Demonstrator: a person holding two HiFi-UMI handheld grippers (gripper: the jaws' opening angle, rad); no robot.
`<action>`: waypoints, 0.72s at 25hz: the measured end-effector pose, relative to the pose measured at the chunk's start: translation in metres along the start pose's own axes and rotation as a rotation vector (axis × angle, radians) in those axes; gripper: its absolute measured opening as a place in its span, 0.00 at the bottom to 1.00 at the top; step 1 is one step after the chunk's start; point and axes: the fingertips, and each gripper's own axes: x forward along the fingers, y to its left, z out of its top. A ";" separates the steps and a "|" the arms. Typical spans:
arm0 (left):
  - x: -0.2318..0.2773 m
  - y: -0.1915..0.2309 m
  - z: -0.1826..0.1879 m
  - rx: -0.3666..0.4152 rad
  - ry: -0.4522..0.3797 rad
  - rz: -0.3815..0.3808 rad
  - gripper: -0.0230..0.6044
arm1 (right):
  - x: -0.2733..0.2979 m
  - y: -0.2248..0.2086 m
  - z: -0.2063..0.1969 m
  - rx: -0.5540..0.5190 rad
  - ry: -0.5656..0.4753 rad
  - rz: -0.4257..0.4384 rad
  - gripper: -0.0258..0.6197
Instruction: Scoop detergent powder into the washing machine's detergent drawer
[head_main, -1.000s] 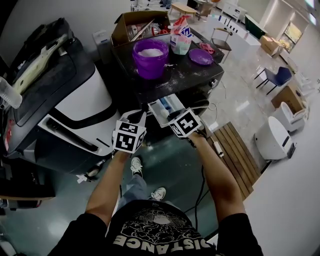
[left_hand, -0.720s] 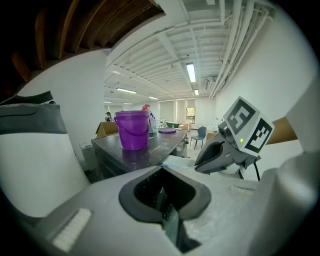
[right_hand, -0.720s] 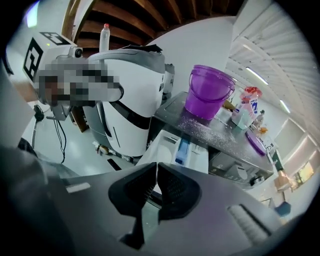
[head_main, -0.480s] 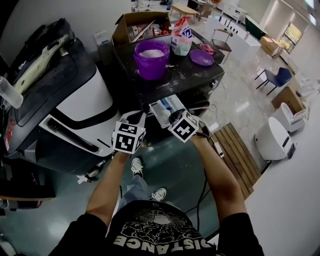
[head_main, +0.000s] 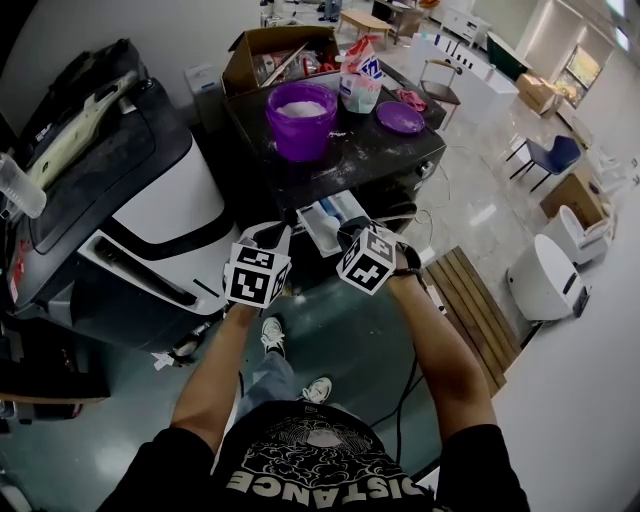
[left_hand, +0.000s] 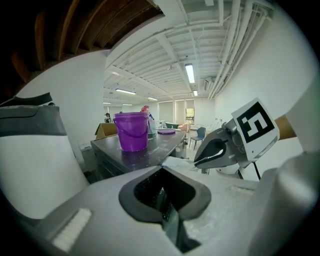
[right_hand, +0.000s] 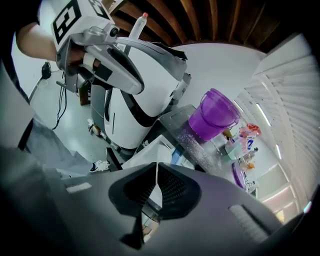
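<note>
A purple bucket (head_main: 300, 118) of white powder stands on the dark washing machine (head_main: 390, 150). Below it the white detergent drawer (head_main: 322, 216) juts out of the machine's front. My left gripper (head_main: 281, 233) is shut just left of the drawer, empty. My right gripper (head_main: 350, 233) is shut at the drawer's front right end; I cannot tell whether it touches. The left gripper view shows the bucket (left_hand: 131, 131) beyond its shut jaws and the right gripper (left_hand: 220, 149) alongside. In the right gripper view, the drawer (right_hand: 159, 149) and bucket (right_hand: 214, 116) lie ahead.
A purple lid (head_main: 400, 116), detergent packs (head_main: 360, 75) and a cardboard box (head_main: 270, 50) sit behind the bucket. A white machine (head_main: 170, 205) with a black bag (head_main: 90, 110) stands at left. A wooden pallet (head_main: 470, 300) lies on the floor at right.
My right gripper has turned and shifted a little left toward the drawer's front; less of the drawer shows now. The left gripper has stayed where it was.
</note>
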 end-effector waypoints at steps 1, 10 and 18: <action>0.000 0.000 0.000 0.000 -0.001 0.001 0.04 | -0.001 -0.001 0.001 -0.015 -0.004 -0.007 0.09; 0.000 0.001 -0.002 0.001 0.003 0.002 0.04 | -0.004 -0.002 0.005 -0.137 -0.010 -0.057 0.09; 0.001 0.001 -0.002 0.001 0.004 0.002 0.04 | -0.007 -0.006 0.006 -0.227 -0.031 -0.122 0.09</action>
